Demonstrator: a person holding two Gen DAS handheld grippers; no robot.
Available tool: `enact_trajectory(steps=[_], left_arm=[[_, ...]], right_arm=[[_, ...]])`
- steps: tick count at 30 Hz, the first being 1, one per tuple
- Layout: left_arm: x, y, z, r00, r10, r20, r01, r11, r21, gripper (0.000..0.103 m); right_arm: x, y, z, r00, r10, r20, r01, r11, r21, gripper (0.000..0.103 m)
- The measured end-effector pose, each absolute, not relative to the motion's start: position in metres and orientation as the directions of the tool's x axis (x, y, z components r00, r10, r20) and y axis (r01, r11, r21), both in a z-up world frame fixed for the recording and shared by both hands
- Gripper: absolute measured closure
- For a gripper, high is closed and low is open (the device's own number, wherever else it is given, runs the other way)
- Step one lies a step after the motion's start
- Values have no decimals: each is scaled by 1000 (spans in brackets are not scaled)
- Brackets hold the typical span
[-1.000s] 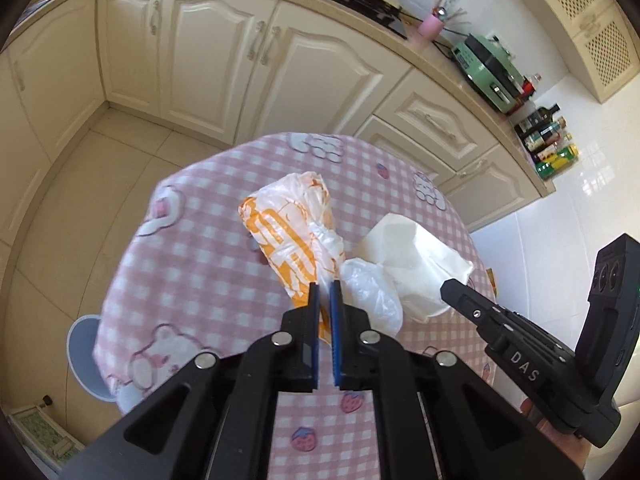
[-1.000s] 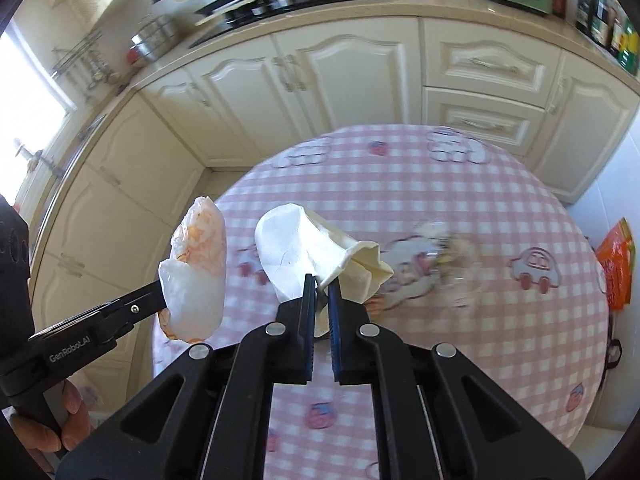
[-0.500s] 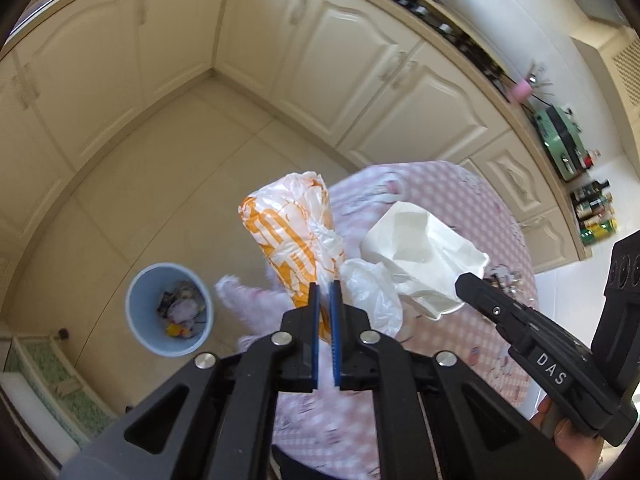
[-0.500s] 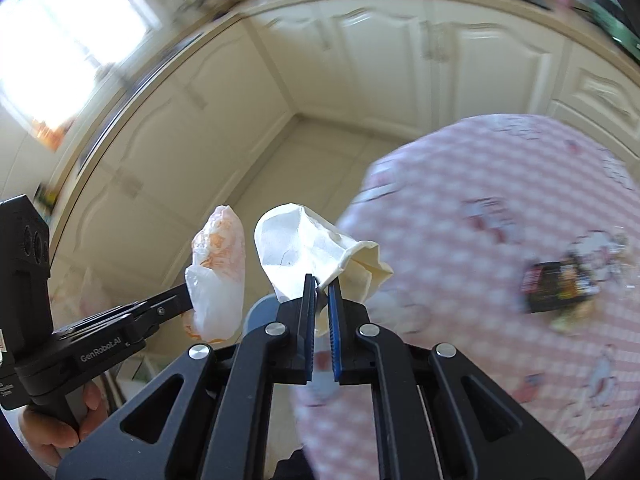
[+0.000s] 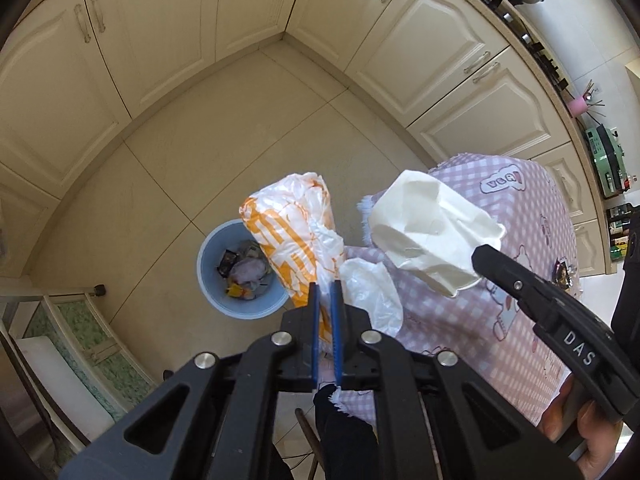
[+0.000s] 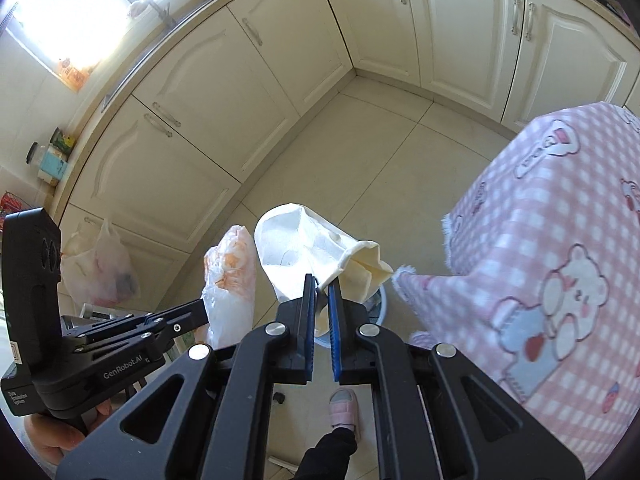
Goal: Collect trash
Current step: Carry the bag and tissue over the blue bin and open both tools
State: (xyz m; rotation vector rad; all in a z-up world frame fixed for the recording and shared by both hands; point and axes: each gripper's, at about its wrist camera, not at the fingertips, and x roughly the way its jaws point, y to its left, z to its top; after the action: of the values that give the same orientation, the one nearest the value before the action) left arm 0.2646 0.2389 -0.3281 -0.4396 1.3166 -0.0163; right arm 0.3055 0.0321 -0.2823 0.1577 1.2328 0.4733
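My left gripper (image 5: pixel 326 292) is shut on an orange-and-white plastic bag (image 5: pixel 294 232), held in the air above and just right of a blue trash bin (image 5: pixel 212 284) on the floor, which holds several wrappers. My right gripper (image 6: pixel 322 292) is shut on a crumpled cream paper bag (image 6: pixel 304 248), held above the floor beside the table's edge. In the left wrist view the paper bag (image 5: pixel 432 232) hangs right of the plastic bag. In the right wrist view the plastic bag (image 6: pixel 230 280) hangs left, and only the bin's rim (image 6: pixel 384 304) shows.
The round table with a pink checked cloth (image 5: pixel 532 264) stands to the right, small wrappers (image 5: pixel 562 272) on it. Cream cabinets (image 5: pixel 168 40) line the tiled floor. A full plastic bag (image 6: pixel 100 268) hangs at a cabinet. My slippered foot (image 6: pixel 344 412) is below.
Both grippers swung left off the table with their bags. They now hang over the floor. The bin has come closer under the left gripper.
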Motion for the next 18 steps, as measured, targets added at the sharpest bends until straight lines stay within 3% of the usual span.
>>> enact_trajectory(steps=[2,6,18], left_arm=[[269,247,-332,262,-259,-930,-234,918,-321,95],[274,259,-337,252,-252,-935,-244,918,-313,69],[266,286,-339,242,-252,-937,-283,905,-316,67]], right_arm=[[306,41,-284,248,425,-870,-259,895,363,98],[305,53,-286,246,416,-875,-252,899,357,98],[306,73,-292,217,400,-890,-264,902,341,98]])
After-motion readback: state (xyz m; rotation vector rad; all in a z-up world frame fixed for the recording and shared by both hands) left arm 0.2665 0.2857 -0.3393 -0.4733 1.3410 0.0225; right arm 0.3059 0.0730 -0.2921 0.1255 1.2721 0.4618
